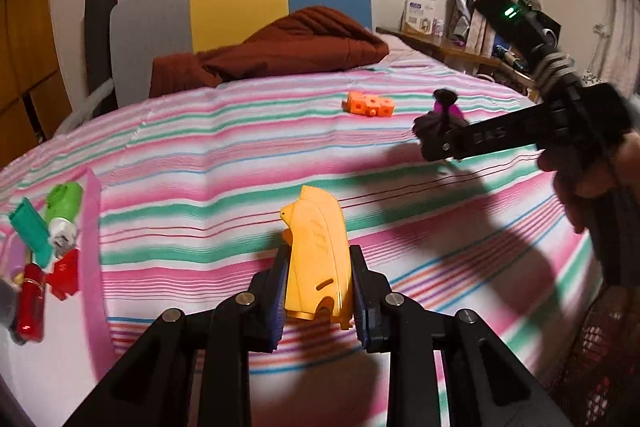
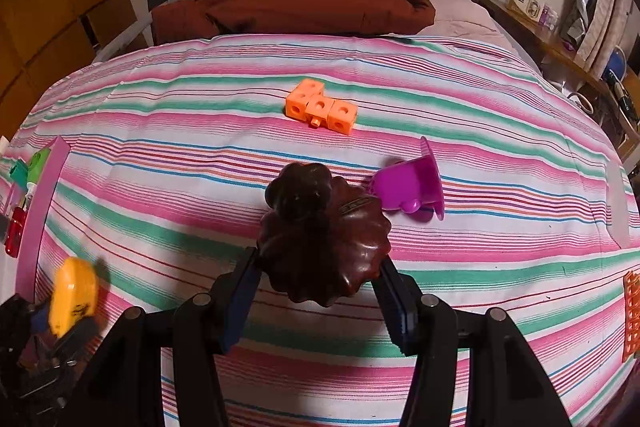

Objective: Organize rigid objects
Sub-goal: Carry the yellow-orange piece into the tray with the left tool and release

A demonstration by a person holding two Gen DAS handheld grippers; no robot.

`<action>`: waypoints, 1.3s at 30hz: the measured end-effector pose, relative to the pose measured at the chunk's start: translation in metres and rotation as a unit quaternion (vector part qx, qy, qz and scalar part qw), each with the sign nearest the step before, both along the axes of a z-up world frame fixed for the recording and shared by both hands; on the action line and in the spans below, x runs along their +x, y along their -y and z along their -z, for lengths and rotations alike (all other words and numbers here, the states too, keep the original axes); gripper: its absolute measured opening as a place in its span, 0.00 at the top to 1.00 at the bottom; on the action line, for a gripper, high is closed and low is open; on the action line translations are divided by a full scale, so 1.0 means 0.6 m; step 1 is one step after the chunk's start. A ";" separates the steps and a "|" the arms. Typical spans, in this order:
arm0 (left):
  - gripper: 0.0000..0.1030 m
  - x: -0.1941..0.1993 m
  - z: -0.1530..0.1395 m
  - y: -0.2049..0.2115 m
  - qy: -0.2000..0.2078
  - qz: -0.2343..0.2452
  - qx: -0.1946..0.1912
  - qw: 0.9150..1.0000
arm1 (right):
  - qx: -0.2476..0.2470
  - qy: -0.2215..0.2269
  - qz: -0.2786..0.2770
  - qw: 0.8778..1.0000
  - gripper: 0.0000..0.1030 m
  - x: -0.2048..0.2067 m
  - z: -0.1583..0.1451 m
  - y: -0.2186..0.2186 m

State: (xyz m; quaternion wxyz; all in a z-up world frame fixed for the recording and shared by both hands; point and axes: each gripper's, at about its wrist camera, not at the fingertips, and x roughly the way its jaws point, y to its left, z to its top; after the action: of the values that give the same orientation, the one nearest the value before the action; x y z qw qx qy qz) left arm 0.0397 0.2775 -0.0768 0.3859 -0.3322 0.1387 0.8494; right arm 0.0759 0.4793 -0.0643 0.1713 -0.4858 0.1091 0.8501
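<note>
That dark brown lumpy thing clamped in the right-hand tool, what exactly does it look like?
The dark brown piece is glossy and looks like hard plastic, shaped like a fluted, scalloped disc with a knobbly lump on top. A small embossed mark sits near its upper edge. The right gripper pinches its sides, holding it above the striped bedsheet. Only the pads seem to touch it.

Yellow curved shell (image 1: 318,259) upright, brown fluted mold (image 2: 324,239), both held
</note>
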 end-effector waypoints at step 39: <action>0.73 -0.103 0.015 0.377 0.043 -0.264 -0.037 0.963 | 0.013 0.009 -0.015 1.000 0.45 -0.009 0.008 0.018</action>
State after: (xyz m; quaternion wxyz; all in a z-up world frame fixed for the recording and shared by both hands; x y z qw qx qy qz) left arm -0.0219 0.0515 -0.0859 0.1411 -0.4071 0.0611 0.9003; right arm 0.0702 0.4687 -0.0689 0.1659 -0.4930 0.0887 0.8495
